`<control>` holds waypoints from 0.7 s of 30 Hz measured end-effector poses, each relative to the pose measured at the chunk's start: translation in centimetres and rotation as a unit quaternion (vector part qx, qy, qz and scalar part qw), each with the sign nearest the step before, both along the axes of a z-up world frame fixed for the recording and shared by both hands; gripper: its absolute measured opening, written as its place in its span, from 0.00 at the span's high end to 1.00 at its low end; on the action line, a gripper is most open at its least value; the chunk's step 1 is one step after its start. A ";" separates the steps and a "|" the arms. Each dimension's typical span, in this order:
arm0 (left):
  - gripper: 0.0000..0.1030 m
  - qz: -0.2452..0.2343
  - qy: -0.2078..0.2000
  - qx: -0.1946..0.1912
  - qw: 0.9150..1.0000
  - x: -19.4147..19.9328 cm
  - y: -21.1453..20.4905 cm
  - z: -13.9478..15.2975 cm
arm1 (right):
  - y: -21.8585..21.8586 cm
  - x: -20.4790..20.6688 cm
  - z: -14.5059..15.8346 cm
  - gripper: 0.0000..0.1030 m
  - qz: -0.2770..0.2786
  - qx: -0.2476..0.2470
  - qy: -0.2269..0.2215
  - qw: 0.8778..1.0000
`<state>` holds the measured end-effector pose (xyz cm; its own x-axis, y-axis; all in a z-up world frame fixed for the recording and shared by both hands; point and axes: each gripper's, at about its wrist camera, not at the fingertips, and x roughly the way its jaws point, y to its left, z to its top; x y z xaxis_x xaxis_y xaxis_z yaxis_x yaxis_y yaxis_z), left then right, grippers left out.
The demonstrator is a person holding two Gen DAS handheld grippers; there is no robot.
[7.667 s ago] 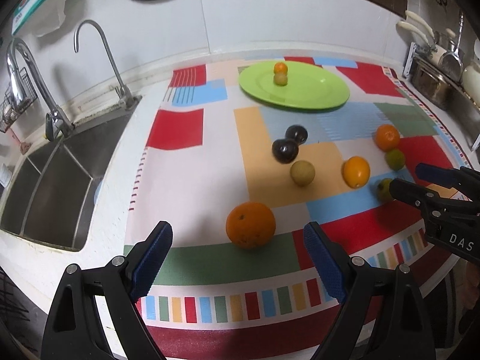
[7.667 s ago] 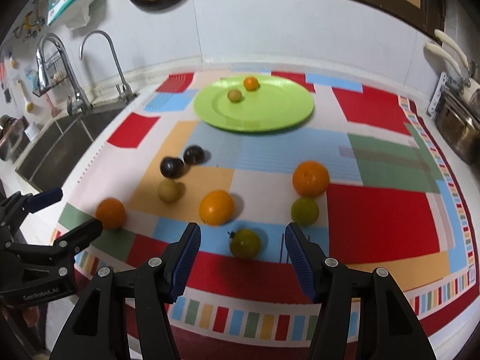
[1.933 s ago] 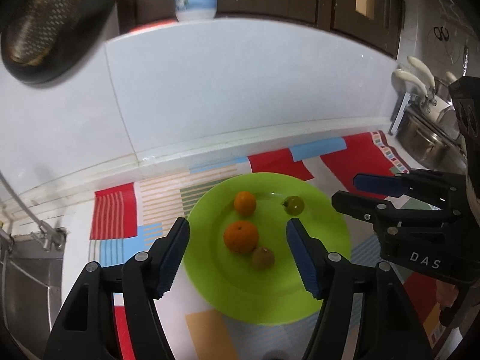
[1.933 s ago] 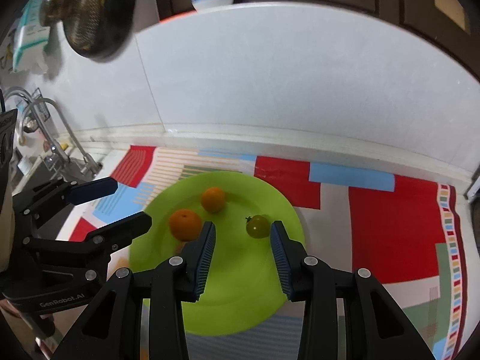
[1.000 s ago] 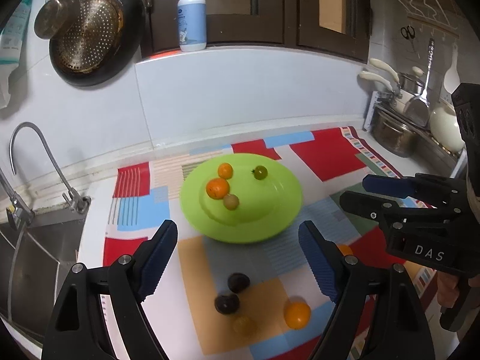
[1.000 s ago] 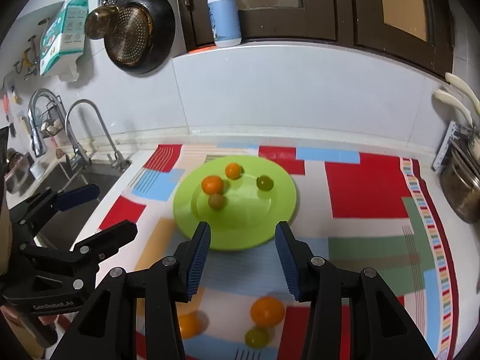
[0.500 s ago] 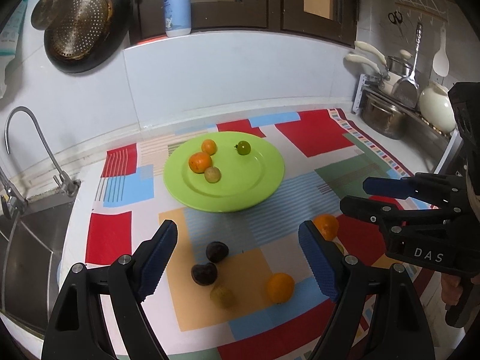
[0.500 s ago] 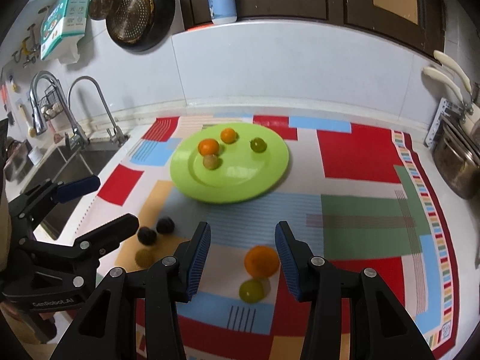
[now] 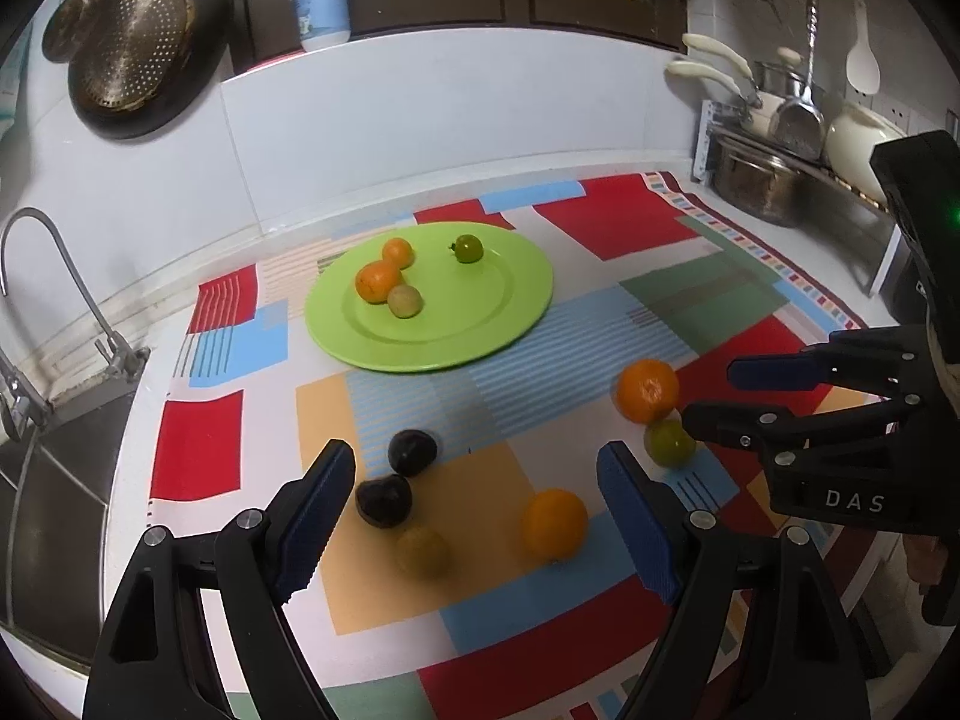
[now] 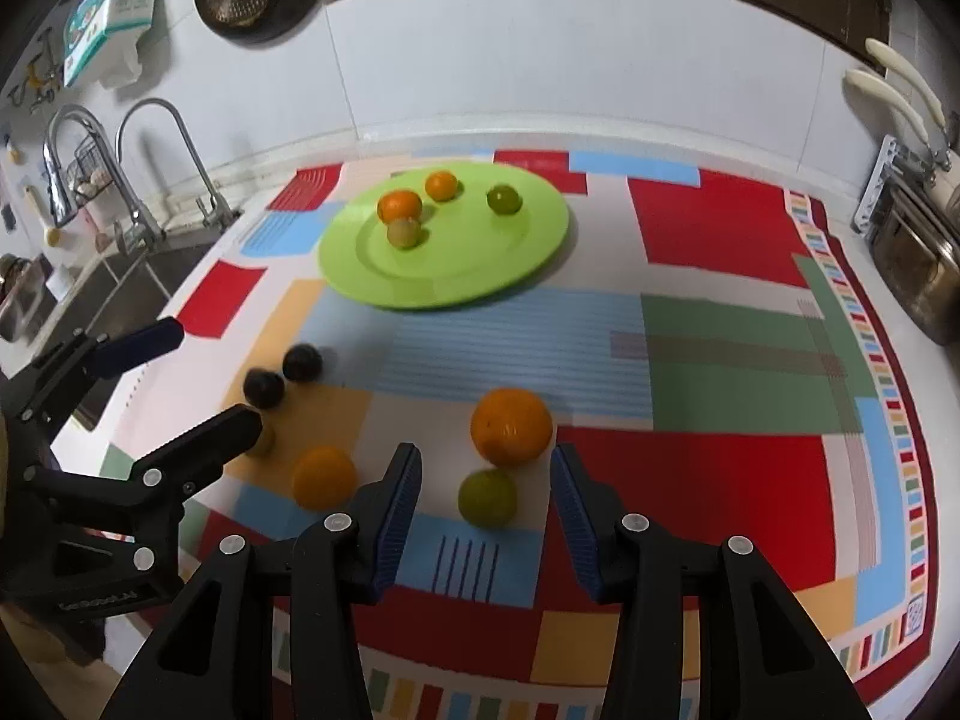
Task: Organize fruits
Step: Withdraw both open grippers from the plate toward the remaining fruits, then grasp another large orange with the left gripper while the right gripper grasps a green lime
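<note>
Fruits lie split between a green plate (image 9: 516, 306) at the far side of the patchwork mat (image 10: 720, 348), holding four, and the near mat, where six sit loose. Left gripper (image 9: 480, 516) hangs wide and empty over two dark plums (image 9: 396, 474) and an orange (image 9: 555, 525). Right gripper (image 10: 483, 498) stands narrower, empty, a green fruit (image 10: 487, 497) showing between its fingers.

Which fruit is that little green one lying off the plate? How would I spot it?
Start at the green plate on the patchwork mat, then come toward the near edge to the biggest orange. The green fruit touches its near side. It is the only green fruit off the plate.
</note>
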<state>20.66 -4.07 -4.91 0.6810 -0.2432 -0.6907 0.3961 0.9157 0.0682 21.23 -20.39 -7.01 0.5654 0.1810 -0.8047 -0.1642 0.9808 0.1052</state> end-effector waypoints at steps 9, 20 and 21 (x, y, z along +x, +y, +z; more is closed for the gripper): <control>0.20 -0.021 0.006 0.013 1.000 -0.9 -1.2 -2.1 | 0.0 -0.5 -1.8 0.56 0.008 0.005 0.013 1.000; 0.38 -0.032 0.040 0.000 0.999 -1.0 -1.9 -4.4 | 0.7 -0.7 -2.9 0.56 0.028 -0.008 -0.002 1.000; 0.39 -0.032 0.046 -0.003 0.998 -1.0 -2.0 -4.6 | 0.7 -0.7 -3.1 0.56 0.029 -0.007 -0.003 1.000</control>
<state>19.68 -6.04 -9.51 0.5983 -0.2891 -0.7473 0.4584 0.8884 0.0233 20.57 -19.67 -10.07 0.5599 0.2015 -0.8037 -0.2211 0.9712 0.0894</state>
